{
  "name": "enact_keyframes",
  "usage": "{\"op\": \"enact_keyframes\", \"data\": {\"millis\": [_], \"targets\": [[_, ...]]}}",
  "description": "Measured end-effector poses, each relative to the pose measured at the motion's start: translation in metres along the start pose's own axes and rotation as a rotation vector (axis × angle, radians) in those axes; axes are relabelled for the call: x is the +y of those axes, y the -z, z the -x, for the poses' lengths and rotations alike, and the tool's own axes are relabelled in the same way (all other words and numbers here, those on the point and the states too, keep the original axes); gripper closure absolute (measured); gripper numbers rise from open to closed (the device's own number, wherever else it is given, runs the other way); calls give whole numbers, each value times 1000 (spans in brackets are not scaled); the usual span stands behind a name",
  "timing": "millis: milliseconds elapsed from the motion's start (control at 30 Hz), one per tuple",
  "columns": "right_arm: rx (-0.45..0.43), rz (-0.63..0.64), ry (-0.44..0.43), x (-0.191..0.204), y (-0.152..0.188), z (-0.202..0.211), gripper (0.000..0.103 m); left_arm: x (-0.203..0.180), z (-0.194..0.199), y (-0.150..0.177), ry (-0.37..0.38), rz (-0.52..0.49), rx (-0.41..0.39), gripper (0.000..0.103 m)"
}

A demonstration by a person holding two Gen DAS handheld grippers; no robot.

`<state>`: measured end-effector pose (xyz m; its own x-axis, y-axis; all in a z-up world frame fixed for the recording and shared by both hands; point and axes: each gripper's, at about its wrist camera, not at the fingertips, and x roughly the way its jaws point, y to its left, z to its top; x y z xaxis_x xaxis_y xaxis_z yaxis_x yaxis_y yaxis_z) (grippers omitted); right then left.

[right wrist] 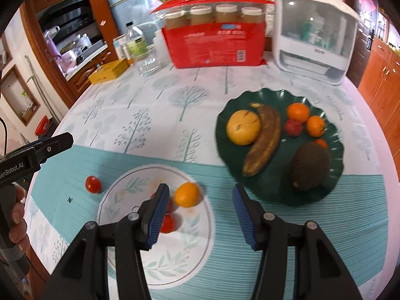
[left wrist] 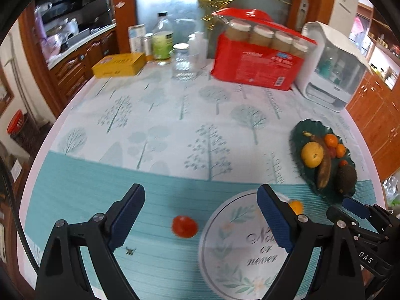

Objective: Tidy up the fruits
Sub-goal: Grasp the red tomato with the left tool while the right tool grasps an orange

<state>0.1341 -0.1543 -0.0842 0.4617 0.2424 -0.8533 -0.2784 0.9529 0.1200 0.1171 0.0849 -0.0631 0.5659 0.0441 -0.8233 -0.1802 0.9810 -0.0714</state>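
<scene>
A dark green plate (right wrist: 332, 160) holds a yellow fruit (right wrist: 243, 130), a brown banana (right wrist: 265, 141), oranges (right wrist: 298, 112), a red fruit (right wrist: 293, 127) and a dark avocado (right wrist: 310, 166); the plate also shows in the left wrist view (left wrist: 300, 130). A small orange (right wrist: 187, 195) and red tomatoes (right wrist: 167, 223) lie on the white circle of the tablecloth (right wrist: 155, 262). Another tomato (left wrist: 184, 226) lies on the teal cloth, also in the right wrist view (right wrist: 93, 184). My left gripper (left wrist: 200, 215) is open above that tomato. My right gripper (right wrist: 200, 212) is open, empty, just behind the small orange.
At the back of the table stand a red pack of jars (right wrist: 215, 42), a white appliance (right wrist: 312, 32), a glass (left wrist: 183, 62), bottles (left wrist: 162, 40) and a yellow box (left wrist: 118, 65). Wooden cabinets (right wrist: 380, 80) lie beyond the right edge.
</scene>
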Motion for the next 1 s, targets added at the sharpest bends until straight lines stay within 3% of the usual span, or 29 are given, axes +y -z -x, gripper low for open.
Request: {"op": "enact_keyframes", "data": {"millis": [233, 633, 933, 1000], "targets": [[31, 13, -4, 11, 5, -17, 50, 21, -13, 19, -16, 38, 35, 12], [85, -18, 23, 9, 3, -61, 53, 20, -58, 39, -10, 30, 106, 15], [141, -20, 11, 8, 6, -83, 66, 21, -79, 43, 3, 27, 146, 40], [150, -25, 5, 7, 7, -86, 69, 20, -82, 44, 4, 27, 154, 51]]}}
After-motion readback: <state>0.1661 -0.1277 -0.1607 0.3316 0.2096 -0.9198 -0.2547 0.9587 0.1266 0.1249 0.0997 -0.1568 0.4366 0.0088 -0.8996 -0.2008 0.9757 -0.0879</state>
